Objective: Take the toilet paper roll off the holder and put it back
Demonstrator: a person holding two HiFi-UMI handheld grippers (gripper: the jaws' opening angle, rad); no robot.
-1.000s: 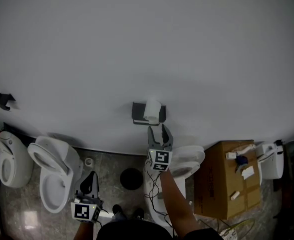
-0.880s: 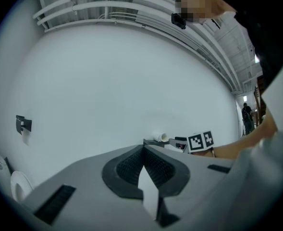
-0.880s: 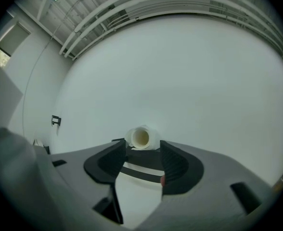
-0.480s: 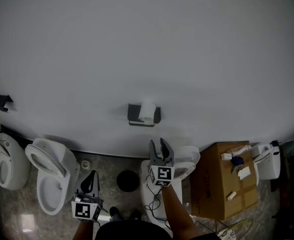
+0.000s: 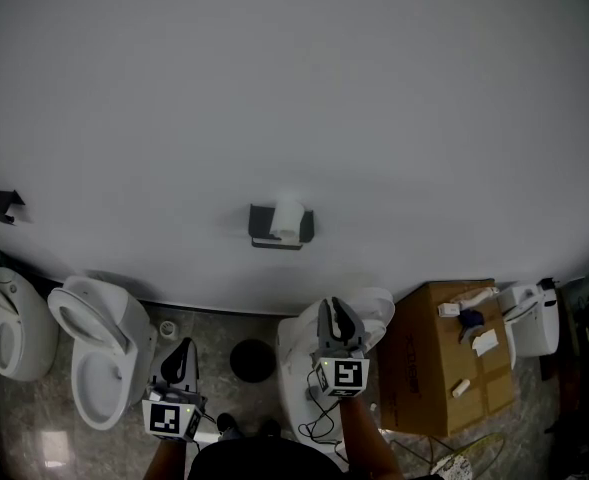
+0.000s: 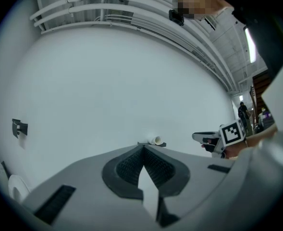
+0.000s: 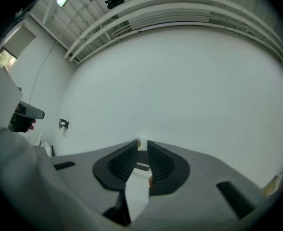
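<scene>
The white toilet paper roll [image 5: 288, 216] sits on its dark holder [image 5: 264, 230] on the wall. My right gripper [image 5: 338, 311] hangs well below it in the head view, over a white toilet, and points level at the wall. Its jaws have just been closing and stand nearly together with nothing between them. In the right gripper view the roll [image 7: 140, 145] shows far off through the narrow slit. My left gripper [image 5: 180, 356] is low at the left, shut and empty, and the roll [image 6: 155, 140] shows small beyond its tips [image 6: 143, 146].
Two white toilets [image 5: 99, 343] stand along the wall at the left, and another [image 5: 299, 363] under my right gripper. A round black object [image 5: 252, 360] lies on the floor. A cardboard box [image 5: 434, 368] with small items stands at the right. A second dark holder [image 5: 4, 204] hangs far left.
My right gripper has drawn back from the holder toward the person, and its jaws have narrowed. The roll stays on the holder. The left gripper has hardly moved.
</scene>
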